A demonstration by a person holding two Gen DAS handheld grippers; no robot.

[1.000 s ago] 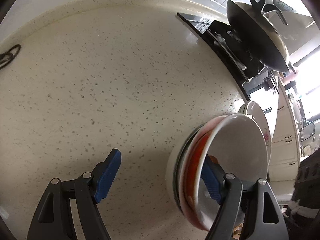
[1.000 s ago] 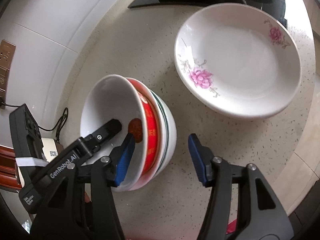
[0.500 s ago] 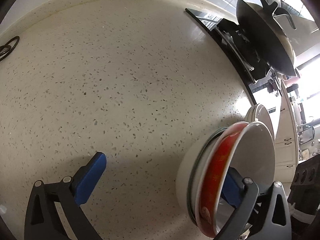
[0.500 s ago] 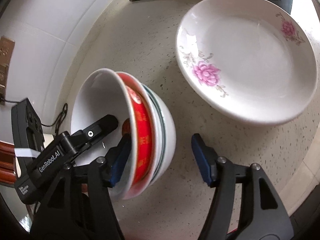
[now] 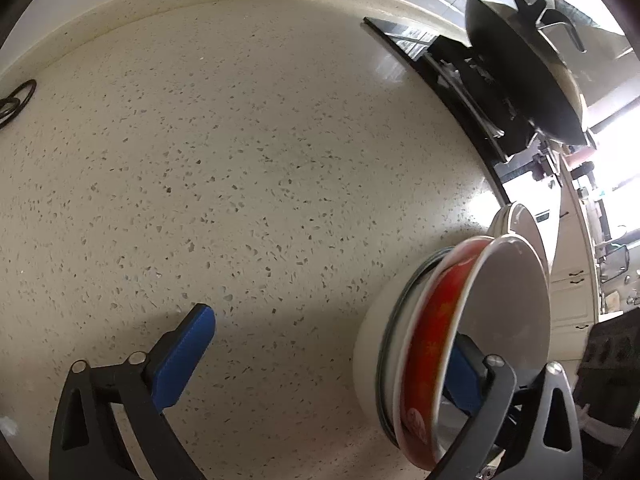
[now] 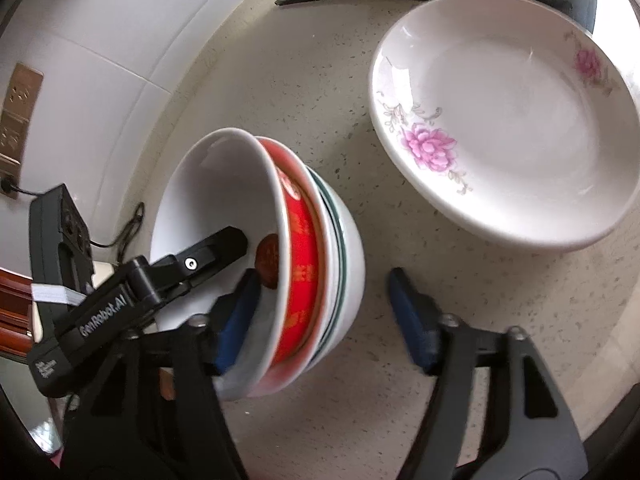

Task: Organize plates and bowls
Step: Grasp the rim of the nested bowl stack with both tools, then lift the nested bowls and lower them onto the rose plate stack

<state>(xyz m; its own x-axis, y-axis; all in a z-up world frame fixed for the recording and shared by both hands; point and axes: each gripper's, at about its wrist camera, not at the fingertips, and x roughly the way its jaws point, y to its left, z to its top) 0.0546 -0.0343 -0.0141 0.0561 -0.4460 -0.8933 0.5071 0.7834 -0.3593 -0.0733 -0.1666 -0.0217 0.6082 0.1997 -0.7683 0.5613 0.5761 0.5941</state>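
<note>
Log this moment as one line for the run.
bowl stack: three nested | left gripper: open, just been opening, one finger inside stack | right gripper: open, just been closing, stack wall between jaws | floral plate: beside stack

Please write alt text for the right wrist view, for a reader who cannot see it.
A nested stack of bowls sits between the right gripper's blue pads, the left gripper's finger reaching inside the top bowl. A white flowered plate rests beyond on the speckled counter.
</note>
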